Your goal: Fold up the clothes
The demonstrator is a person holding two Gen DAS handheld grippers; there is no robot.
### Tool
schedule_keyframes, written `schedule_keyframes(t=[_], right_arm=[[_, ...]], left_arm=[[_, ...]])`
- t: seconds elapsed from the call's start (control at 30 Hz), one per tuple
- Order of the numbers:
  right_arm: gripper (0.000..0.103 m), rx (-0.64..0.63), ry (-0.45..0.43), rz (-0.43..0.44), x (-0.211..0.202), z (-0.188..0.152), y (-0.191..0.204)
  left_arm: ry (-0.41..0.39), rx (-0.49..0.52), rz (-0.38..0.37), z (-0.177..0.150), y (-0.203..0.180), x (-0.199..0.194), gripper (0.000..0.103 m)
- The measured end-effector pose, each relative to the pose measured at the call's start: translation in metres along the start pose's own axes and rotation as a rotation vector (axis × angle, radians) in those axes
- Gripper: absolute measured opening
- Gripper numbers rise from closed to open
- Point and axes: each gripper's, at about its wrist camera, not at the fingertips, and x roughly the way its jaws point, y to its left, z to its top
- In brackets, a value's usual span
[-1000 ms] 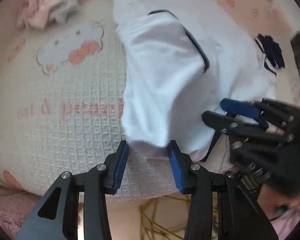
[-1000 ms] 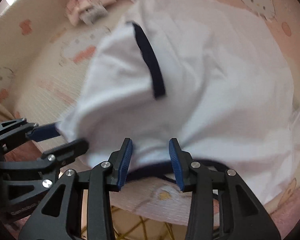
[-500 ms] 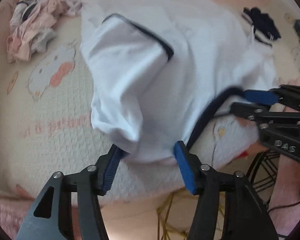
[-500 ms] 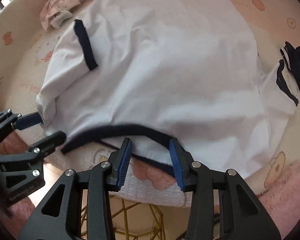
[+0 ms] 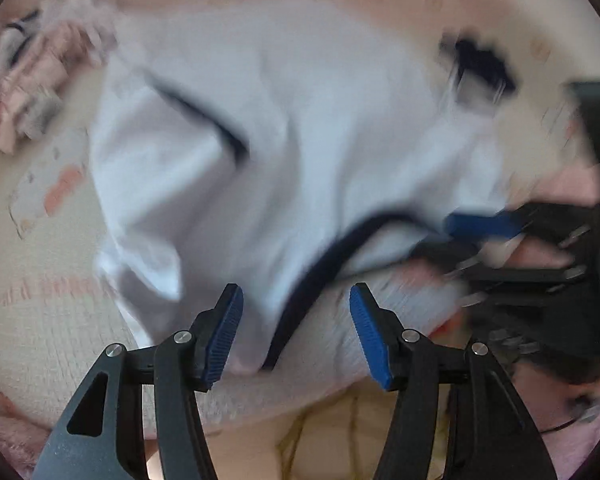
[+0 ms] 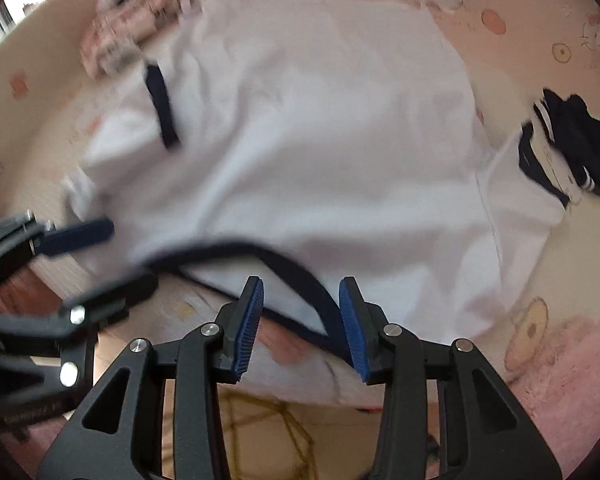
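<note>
A white T-shirt point(image 6: 320, 140) with navy trim lies spread on the bed, its navy collar point(image 6: 300, 268) nearest the bed's front edge. My right gripper point(image 6: 300, 316) hangs over that collar. Its jaws stand apart, the collar band lies between them, and the pads do not press on it. My left gripper point(image 5: 296, 320) is open wide over the shirt's left shoulder and the collar's left end point(image 5: 300, 300). The left wrist view is blurred. Each gripper shows in the other's view: the left gripper point(image 6: 124, 254) at the left edge, the right gripper point(image 5: 440, 236) at the right.
A heap of pink clothes point(image 6: 128, 36) lies at the far left of the bed. A dark navy garment point(image 6: 580, 144) rests by the shirt's right sleeve. The cartoon-print blanket point(image 6: 540, 260) covers the bed. A pink fluffy rug point(image 6: 568, 380) and a yellow wire frame point(image 6: 268, 432) lie below the edge.
The left jaws opened and let go of the bunched shirt edge. Both grippers drew back toward the bed's front edge, and the shirt now lies flatter with its collar showing.
</note>
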Motion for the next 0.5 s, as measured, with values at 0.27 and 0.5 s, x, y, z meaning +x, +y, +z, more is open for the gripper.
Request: schedule_keyframes(t=[0.27, 0.5], right_arm=[[0.041, 0.046, -0.046, 0.009, -0.025, -0.014, -0.026], [0.047, 0.15, 0.014, 0.005, -0.008, -0.018, -0.068]], left_arm=[[-0.09, 0.005, -0.088, -0.006, 0.0, -0.032, 0.058], [-0.022, -0.083, -0.065, 0.017, 0.022, -0.003, 0.058]])
